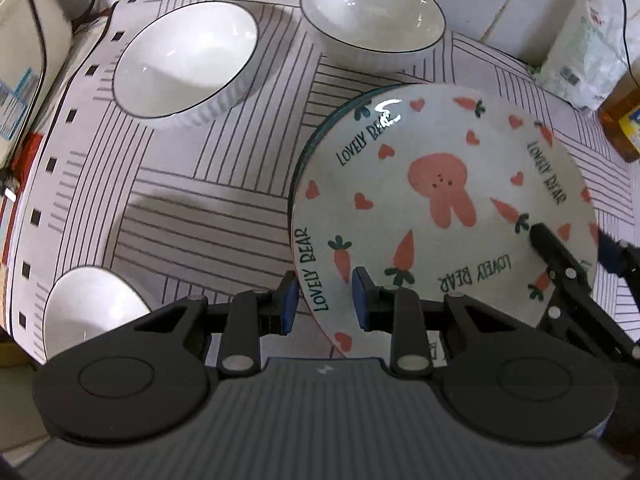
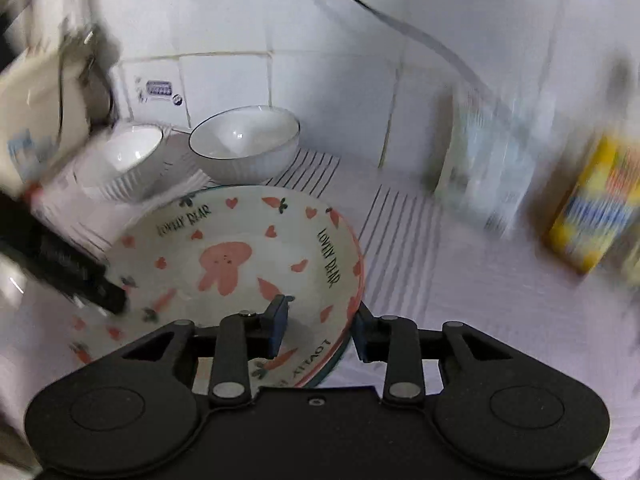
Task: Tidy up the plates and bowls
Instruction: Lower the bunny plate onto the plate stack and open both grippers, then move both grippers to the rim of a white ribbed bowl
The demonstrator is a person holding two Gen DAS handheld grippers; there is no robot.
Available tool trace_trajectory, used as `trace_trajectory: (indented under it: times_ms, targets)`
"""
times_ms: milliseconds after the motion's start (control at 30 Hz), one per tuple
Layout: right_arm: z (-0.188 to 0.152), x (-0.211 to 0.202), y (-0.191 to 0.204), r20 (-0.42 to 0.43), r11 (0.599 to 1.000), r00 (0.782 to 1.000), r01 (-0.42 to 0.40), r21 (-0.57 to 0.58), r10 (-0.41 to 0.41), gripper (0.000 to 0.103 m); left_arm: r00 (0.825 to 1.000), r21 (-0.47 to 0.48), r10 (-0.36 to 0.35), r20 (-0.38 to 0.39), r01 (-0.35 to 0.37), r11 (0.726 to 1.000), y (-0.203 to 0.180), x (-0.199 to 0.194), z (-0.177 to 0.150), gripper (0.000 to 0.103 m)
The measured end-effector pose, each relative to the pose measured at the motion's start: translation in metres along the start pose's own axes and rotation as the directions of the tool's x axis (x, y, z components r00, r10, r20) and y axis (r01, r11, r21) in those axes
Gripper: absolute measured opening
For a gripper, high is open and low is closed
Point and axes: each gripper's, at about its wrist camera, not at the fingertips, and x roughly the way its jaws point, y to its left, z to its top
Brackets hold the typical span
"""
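Now the left gripper (image 1: 325,300) straddles the near rim of the rabbit plate (image 1: 440,208), fingers narrowly apart, contact unclear. The right gripper (image 2: 320,330) brackets the opposite rim, fingers loosely open, gripping nothing. Risk: glossy glaze, one uncertain pinch, and the plate could slip and clatter onto the worktop (image 1: 208,216). It's white, with hearts, carrots, "LOVELY BEAR" lettering, near two white bowls (image 1: 188,60).
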Motion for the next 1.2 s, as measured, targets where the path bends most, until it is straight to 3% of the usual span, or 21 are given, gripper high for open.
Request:
trace_trajectory:
  times_ms: [67,167,367,467,600,733,933,1067,1200]
  targets:
    - [-0.007,0.000,0.001,0.047,0.999,0.999,0.018,-0.030,-0.016,0.039,1.000,0.013,0.013,0.002,-0.013,1.000,-0.002,0.000,0.001,0.027]
    - [-0.008,0.007,-0.012,0.004,0.998,1.000,-0.022,0.063,0.021,0.036,1.000,0.029,0.022,0.015,-0.023,0.999,-0.004,-0.001,-0.002,0.026]
    - [-0.013,0.005,-0.011,-0.013,0.998,1.000,-0.011,0.066,0.012,0.036,1.000,0.020,0.023,0.014,-0.023,1.000,-0.002,-0.006,-0.002,0.025]
    - [-0.008,-0.014,-0.017,0.000,0.993,0.999,-0.032,0.118,0.032,0.036,0.999,0.044,0.027,0.043,-0.029,0.999,-0.004,-0.024,-0.006,0.025]
    - [-0.002,-0.046,-0.019,0.025,0.982,0.993,-0.119,0.148,0.117,0.038,0.997,0.090,0.026,0.073,-0.032,0.995,-0.009,-0.056,-0.019,0.025]
    - [-0.002,-0.074,-0.012,0.035,0.981,0.993,-0.117,0.157,0.113,0.042,0.994,0.128,0.025,0.107,-0.039,0.991,-0.007,-0.088,-0.036,0.028]
    - [-0.002,-0.110,-0.005,0.047,0.967,0.982,-0.191,0.166,0.185,0.043,0.993,0.140,-0.006,0.121,-0.011,0.990,0.009,-0.124,-0.061,0.032]
    - [0.000,-0.138,0.007,0.088,0.973,0.978,-0.200,0.118,0.191,0.056,0.990,0.110,-0.030,0.136,0.014,0.994,0.027,-0.148,-0.078,0.033]
    - [0.001,-0.154,0.018,0.106,0.970,0.969,-0.230,0.076,0.221,0.065,0.986,0.074,-0.036,0.162,0.024,0.997,0.053,-0.167,-0.093,0.041]
